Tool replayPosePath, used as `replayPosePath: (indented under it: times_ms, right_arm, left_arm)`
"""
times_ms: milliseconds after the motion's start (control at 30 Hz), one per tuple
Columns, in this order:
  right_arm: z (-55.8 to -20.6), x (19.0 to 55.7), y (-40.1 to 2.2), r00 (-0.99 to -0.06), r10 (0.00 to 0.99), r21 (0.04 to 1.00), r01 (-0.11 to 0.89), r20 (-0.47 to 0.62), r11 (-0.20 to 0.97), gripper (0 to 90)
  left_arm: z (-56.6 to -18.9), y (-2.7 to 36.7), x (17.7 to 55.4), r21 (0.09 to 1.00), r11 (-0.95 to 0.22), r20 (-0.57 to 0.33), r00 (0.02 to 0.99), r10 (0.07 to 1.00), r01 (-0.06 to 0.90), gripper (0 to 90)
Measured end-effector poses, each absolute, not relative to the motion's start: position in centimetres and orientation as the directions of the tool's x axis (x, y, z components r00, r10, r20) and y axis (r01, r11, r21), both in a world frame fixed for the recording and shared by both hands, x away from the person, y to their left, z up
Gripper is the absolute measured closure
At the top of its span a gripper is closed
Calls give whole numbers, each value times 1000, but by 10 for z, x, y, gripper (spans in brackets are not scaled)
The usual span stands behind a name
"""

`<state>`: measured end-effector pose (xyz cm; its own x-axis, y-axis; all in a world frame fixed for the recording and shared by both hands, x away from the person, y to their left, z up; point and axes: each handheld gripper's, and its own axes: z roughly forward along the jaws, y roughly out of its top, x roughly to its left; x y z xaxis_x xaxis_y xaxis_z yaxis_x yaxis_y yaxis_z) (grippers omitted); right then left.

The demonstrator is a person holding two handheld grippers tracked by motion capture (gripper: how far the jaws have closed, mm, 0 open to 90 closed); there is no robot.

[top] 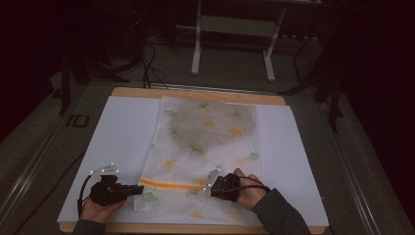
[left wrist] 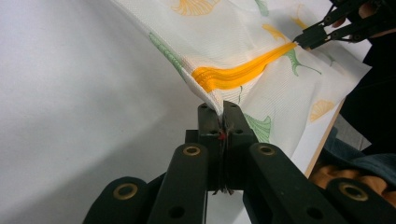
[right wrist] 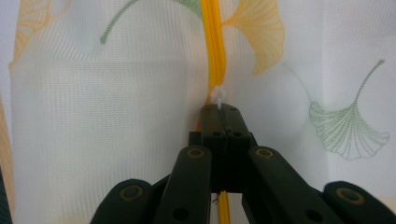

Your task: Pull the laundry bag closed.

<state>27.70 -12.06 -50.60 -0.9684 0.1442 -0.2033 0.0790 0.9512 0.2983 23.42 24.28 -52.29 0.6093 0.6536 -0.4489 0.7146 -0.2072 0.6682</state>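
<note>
A dim room with a white metal frame [top: 232,44] on the floor lies beyond a wooden table [top: 195,93] covered by a white sheet [top: 122,127]. On the sheet lies a white mesh bag [top: 208,147] printed with green and orange leaves, something dark showing through its far half. An orange zipper [top: 171,184] runs across its near end, stretched between the two grippers.

The left gripper [top: 138,189] lies at the bag's near left corner, jaws clamped together on the bag's edge right at the zipper's end; in the left gripper view the mesh rises from the closed tips [left wrist: 223,109] and the zipper [left wrist: 243,70] runs away from them toward the other gripper [left wrist: 303,39].

The right gripper [top: 211,186] sits at the zipper's opposite end, held in a hand [top: 252,191]. In the right gripper view its jaws are pressed together on the small white pull [right wrist: 218,95] just ahead of the tips [right wrist: 223,112], with the zipper [right wrist: 214,42] running straight on from them over the mesh.
</note>
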Motion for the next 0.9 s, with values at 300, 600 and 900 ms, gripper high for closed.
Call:
replayPosePath:
  times_ms: [300,600,900]
  right_arm:
    - [-505,276,-122,-969,138,286,75,-204,955,900]
    - [-505,277,-127,-969,147,290,85,-199,953,900]
    - [-504,276,-137,-966,157,278,97,-204,956,900]
  left_arm:
    - [-523,243,234,668,-208,-449,610,653,714,888]
    - [-523,243,234,668,-209,-448,610,653,714,888]
    - [-523,244,234,670,-207,-447,609,655,713,888]
